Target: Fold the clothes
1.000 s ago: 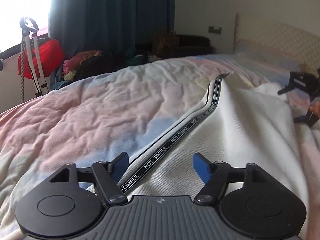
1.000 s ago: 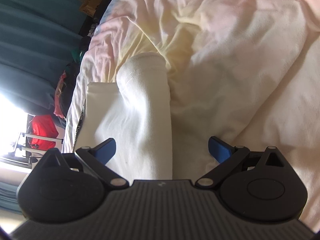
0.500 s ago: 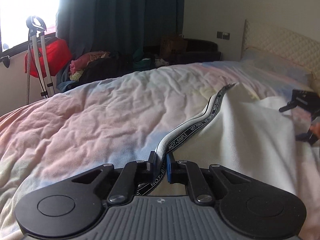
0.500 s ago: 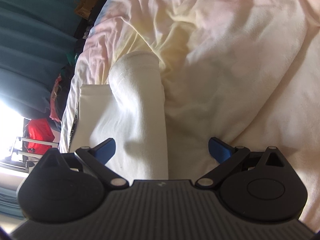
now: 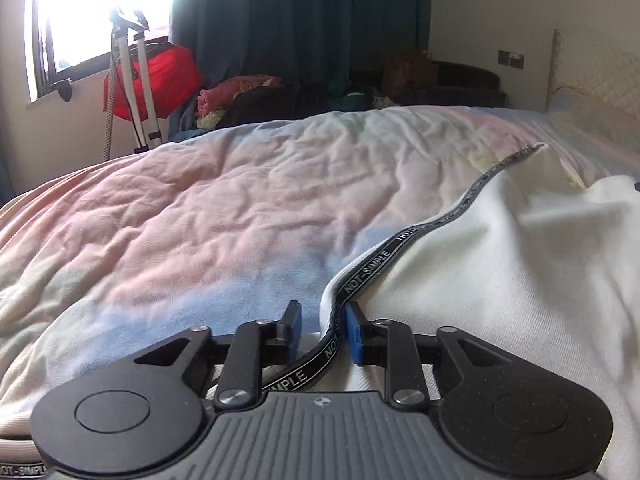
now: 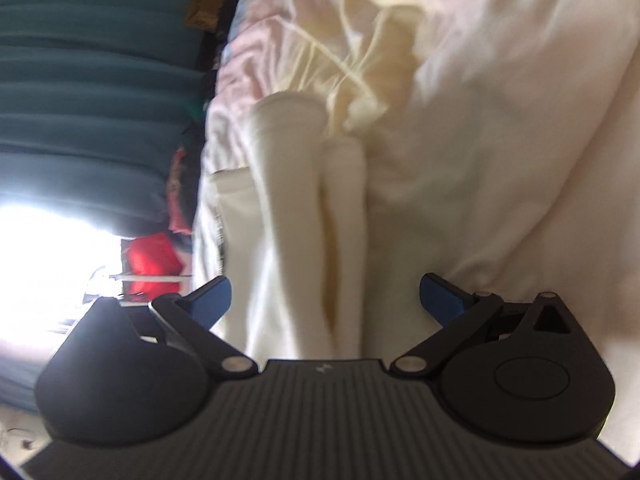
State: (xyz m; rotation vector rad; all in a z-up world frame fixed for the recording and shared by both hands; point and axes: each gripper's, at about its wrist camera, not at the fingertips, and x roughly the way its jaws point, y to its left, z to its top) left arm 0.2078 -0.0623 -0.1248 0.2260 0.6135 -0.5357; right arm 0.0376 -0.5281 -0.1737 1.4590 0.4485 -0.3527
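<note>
**Left grip let go of the printed band**

Clamped tight on the black printed band (image 5: 362, 276) half a second back; left gripper (image 5: 321, 330) jaws just reopened, parted now, band lying loose between the blue pads (image 5: 295, 330), brushing the right one at most. Right gripper (image 6: 325, 295) spread wide as before, nothing pinched, above the white garment (image 6: 288, 216). Garment spread on the pastel duvet (image 5: 192, 216). Beyond: dark curtain (image 5: 296, 16), bright window (image 5: 100, 4), red bag (image 5: 160, 76), clothes heap (image 5: 240, 96).

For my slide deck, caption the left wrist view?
Left gripper, jaws just reopened, straddles the lettered black trim of a white garment on the bed.
</note>
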